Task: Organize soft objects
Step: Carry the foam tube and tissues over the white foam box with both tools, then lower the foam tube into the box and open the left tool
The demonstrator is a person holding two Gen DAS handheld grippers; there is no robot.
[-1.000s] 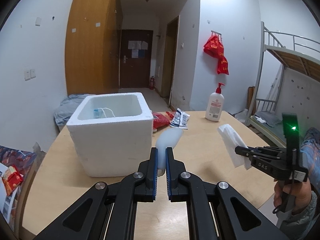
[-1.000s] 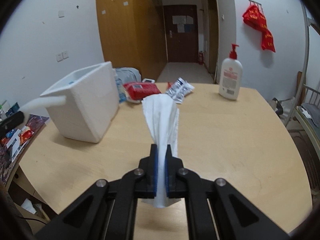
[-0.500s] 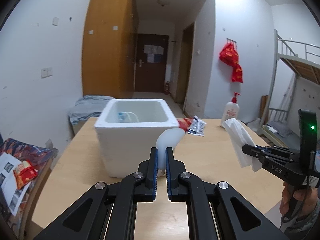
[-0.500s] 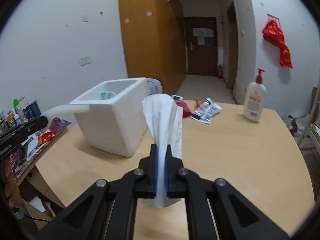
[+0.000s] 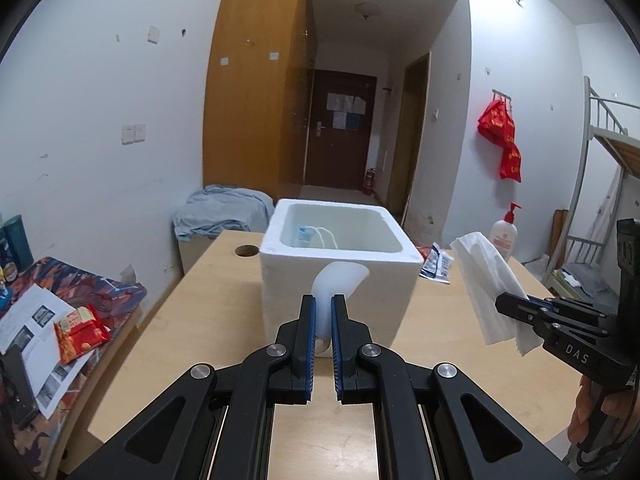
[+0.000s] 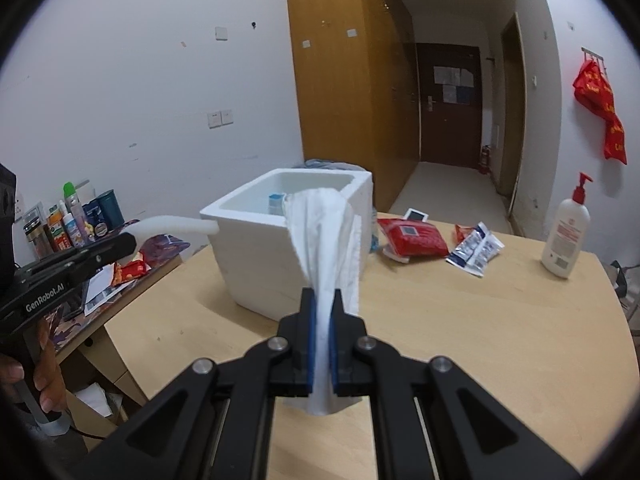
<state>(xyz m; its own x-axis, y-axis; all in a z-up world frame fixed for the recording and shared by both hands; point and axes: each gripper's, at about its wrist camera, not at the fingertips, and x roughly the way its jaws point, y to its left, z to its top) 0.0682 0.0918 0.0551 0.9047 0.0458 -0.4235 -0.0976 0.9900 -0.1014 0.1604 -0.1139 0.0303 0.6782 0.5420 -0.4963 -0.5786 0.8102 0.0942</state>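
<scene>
My left gripper (image 5: 322, 308) is shut on a white foam sheet (image 5: 338, 280) and holds it up in front of the white foam box (image 5: 384, 292); the sheet also shows in the right wrist view (image 6: 176, 226). My right gripper (image 6: 322, 300) is shut on a white tissue (image 6: 326, 232), held above the table before the box (image 6: 256, 260); the tissue shows in the left wrist view (image 5: 486, 280) too. The box holds a small blue-and-white item (image 5: 306, 236).
On the wooden table (image 6: 500, 320) lie a red packet (image 6: 416, 236), a blue-white sachet (image 6: 476, 250) and a lotion pump bottle (image 6: 565, 236). A side table (image 5: 60, 320) with papers and snacks stands left. A bunk bed (image 5: 608, 200) stands right.
Both grippers have risen and pulled back, so the box's open top shows more. The tissue and the foam sheet stay gripped.
</scene>
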